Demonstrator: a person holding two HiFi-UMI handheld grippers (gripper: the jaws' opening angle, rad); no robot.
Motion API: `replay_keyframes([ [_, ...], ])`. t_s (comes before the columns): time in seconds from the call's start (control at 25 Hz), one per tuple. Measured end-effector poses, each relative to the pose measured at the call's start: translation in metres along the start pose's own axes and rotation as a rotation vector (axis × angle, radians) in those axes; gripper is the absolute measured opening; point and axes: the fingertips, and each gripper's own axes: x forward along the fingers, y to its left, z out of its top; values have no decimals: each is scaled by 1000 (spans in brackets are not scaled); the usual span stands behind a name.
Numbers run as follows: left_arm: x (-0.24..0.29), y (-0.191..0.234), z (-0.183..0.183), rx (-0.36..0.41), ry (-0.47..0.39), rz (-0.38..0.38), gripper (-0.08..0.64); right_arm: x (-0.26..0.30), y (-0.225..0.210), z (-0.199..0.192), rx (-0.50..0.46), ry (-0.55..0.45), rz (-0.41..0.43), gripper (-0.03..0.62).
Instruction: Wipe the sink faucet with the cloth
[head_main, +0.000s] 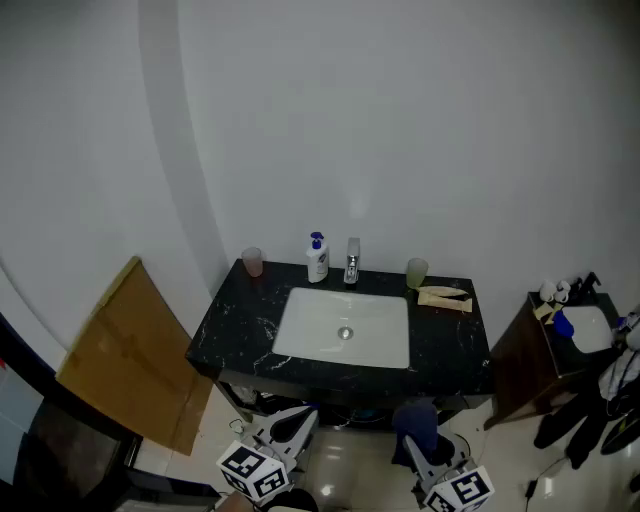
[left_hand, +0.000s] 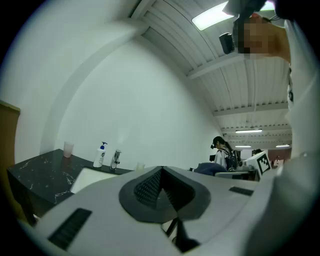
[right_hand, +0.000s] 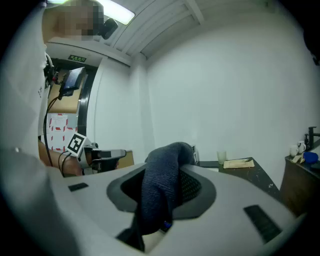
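Note:
The chrome faucet stands upright at the back of the white basin, which is set in a black marble counter. Both grippers hang low in front of the counter, well short of the faucet. My right gripper is shut on a dark blue cloth, which bulges up between its jaws and drapes over them in the right gripper view. My left gripper is shut with nothing in it. In the left gripper view the faucet shows small and far off.
Beside the faucet stand a white pump bottle, a pink cup and a pale green cup. A beige item lies at the counter's right. A brown board leans at the left; a dark cabinet stands at the right.

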Motion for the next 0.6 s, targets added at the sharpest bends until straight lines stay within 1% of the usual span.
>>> replay_keyframes([
  [0.24, 15, -2, -13, 6, -1, 13, 0, 4, -17, -7, 0, -3, 20, 121],
  [0.48, 44, 22, -5, 10, -8, 27, 0, 33, -38, -8, 7, 5, 38, 121],
  [0.6, 63, 42, 0, 6, -1, 19, 0, 58, -48, -6, 8, 2, 36, 121],
])
